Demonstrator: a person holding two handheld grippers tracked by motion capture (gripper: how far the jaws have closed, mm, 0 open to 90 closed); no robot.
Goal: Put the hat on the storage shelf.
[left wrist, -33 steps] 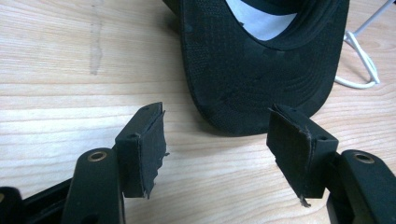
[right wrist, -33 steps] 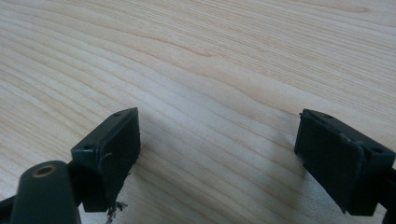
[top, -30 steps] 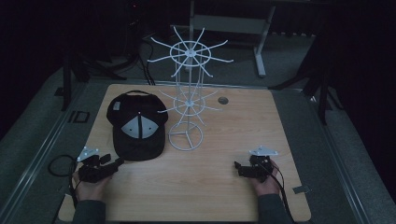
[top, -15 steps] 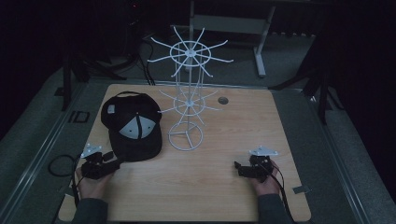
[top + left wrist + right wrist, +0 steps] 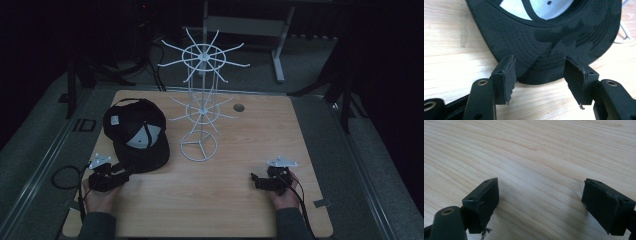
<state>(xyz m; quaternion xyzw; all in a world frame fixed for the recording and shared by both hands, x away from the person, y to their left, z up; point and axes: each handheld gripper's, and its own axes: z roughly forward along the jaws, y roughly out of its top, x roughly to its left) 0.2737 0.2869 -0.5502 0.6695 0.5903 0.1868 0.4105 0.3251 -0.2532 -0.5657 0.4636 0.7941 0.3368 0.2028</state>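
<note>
A black cap (image 5: 135,131) with a white inner panel lies on the left of the wooden table (image 5: 225,205), its brim toward the person. My left gripper (image 5: 125,172) sits at the brim's front edge, held in a hand. In the left gripper view the dark patterned brim (image 5: 554,35) reaches down between the open jaws of the left gripper (image 5: 540,75), and I cannot tell whether the pads touch it. My right gripper (image 5: 256,180) rests low at the table's front right. Its jaws stand wide open over bare wood in the right gripper view (image 5: 541,202).
A tall white wire rack (image 5: 200,107) with radiating arms stands mid-table on a ring base, just right of the cap; a bit of its wire (image 5: 625,35) shows beyond the brim. A small round hole (image 5: 238,107) sits near the far edge. Dark floor and stands surround the table.
The cap has shifted slightly to the left on the table. The left gripper has edged forward to the brim. The right gripper has stayed put.
</note>
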